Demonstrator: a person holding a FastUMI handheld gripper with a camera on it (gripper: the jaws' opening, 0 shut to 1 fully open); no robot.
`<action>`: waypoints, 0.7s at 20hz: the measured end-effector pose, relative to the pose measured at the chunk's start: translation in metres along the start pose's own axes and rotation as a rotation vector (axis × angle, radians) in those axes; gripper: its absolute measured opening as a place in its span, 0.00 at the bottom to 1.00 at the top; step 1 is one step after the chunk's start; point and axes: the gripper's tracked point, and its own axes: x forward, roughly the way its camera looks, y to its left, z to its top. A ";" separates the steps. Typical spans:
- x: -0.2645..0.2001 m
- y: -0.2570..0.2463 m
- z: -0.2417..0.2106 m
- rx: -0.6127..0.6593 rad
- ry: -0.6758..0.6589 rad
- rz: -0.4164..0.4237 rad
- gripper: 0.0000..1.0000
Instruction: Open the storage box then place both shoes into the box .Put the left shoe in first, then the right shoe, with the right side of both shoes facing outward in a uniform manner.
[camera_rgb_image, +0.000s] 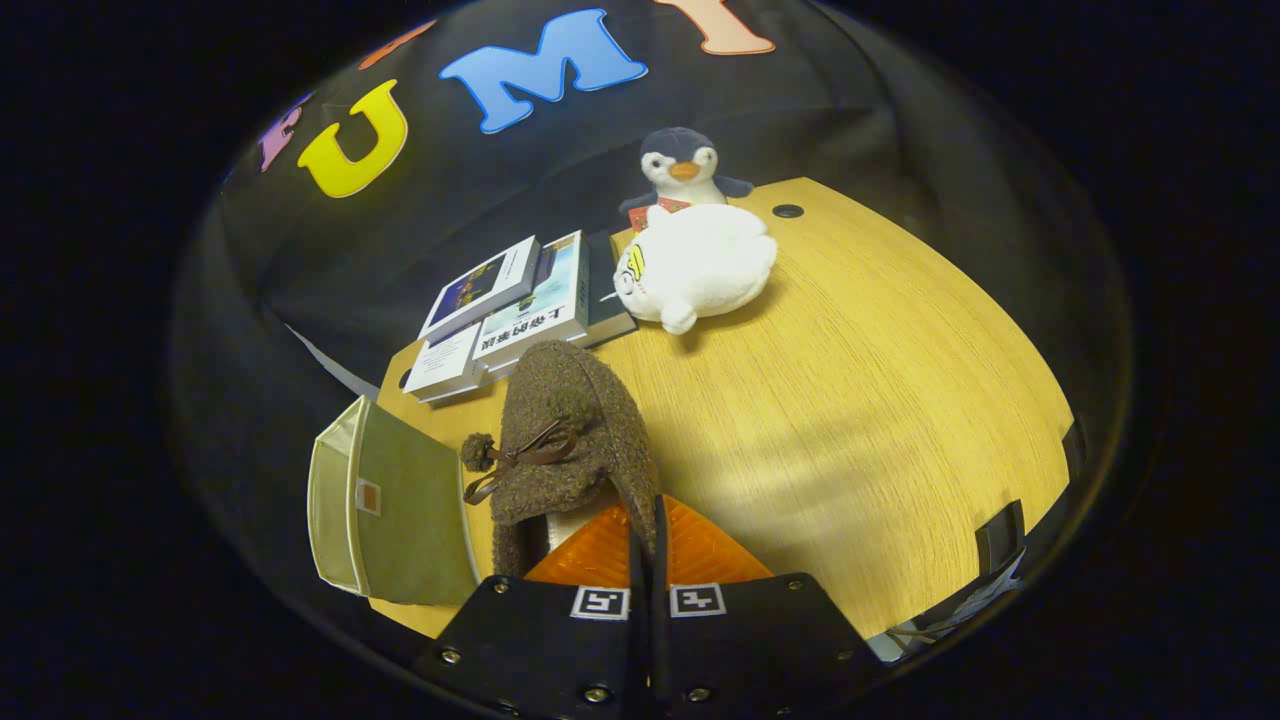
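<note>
One shoe, a brown fuzzy slipper-type shoe with a small bow and pom-pom, shows in the gripper view. The hand-held gripper has its two fingers drawn nearly together, pinching the thin rear edge of that shoe between them, so the shoe appears to hang in the grip above the tabletop. Its long axis runs straight ahead from the fingers, pointing away toward the books.

One storage box, a greenish fabric one, sits at the near left edge of the tabletop, just to the left of the fingers and of the held shoe; its flap looks folded out toward the camera, though the opening itself is hard to make out. The coming move therefore turns on a short swing leftward, judged from how close the shoe's side is to the box.

Beyond the shoe lie about three or four books in a loose stack. Farther on sit two plush toys: one white seal-like toy and one penguin behind it, well apart from the box.
</note>
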 end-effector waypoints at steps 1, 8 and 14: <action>-0.001 0.009 0.001 -0.008 0.001 0.004 0.01; -0.004 0.078 0.005 -0.047 0.007 0.052 0.01; -0.003 0.136 -0.004 -0.079 0.014 0.099 0.01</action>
